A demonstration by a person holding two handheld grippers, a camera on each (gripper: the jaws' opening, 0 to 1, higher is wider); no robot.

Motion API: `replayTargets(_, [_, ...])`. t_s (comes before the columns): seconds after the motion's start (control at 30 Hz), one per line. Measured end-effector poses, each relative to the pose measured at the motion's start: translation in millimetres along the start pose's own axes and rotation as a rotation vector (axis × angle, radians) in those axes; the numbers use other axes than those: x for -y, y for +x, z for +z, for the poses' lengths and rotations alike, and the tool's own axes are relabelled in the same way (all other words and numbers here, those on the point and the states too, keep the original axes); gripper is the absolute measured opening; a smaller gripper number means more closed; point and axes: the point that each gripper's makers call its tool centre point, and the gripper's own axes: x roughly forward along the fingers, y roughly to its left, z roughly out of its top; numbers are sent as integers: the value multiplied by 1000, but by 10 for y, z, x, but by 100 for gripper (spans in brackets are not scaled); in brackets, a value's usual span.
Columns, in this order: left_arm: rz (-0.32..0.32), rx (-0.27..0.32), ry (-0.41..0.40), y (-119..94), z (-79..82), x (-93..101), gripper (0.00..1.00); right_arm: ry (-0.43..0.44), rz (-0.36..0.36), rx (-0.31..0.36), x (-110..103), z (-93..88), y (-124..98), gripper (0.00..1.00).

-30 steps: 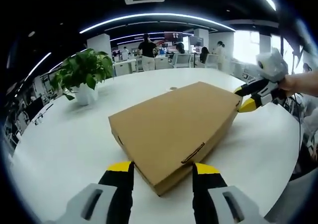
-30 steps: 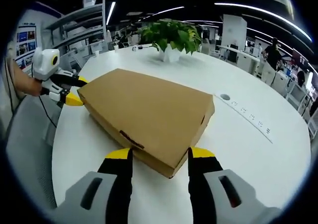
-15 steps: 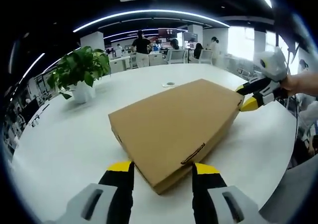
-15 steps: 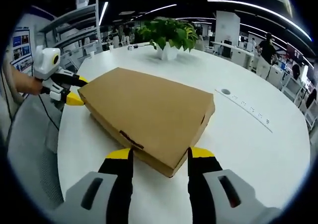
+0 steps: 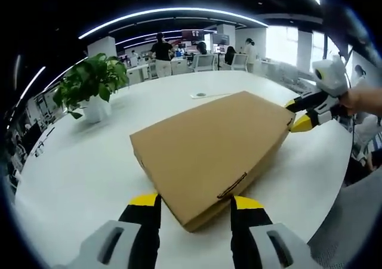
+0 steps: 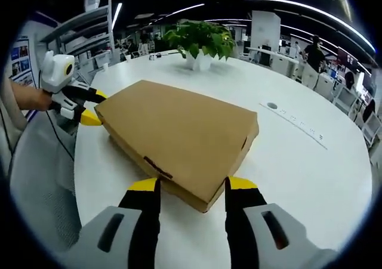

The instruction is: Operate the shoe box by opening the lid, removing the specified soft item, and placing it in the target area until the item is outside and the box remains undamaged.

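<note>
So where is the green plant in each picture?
Left gripper view: the potted plant is at upper left, on the white table, left of the cardboard box.
Right gripper view: the plant is at top centre, beyond the box.
Shared landmark: the closed box, in the middle of both views.

Both grippers [image 5: 195, 204] [image 6: 186, 188]: black jaws, yellow tips, grey housings

White round table [image 5: 83, 161] held a potted plant [image 5: 91, 90] in a white pot near its far side. A round grommet [image 6: 272, 106] and a power strip [image 6: 301, 126] sat flush in the tabletop. People [image 5: 161, 54] stood by desks in the background office, under ceiling light strips [image 5: 173, 15].
</note>
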Motion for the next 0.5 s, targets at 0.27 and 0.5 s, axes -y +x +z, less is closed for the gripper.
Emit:
replayTargets(0.27, [-26, -20, 22, -58, -54, -84, 46, 15, -18, -13, -145, -14, -2, 38])
replayTargets(0.5, [-49, -43, 44, -101, -100, -164, 46, 42, -53, -10, -289, -22, 4, 38])
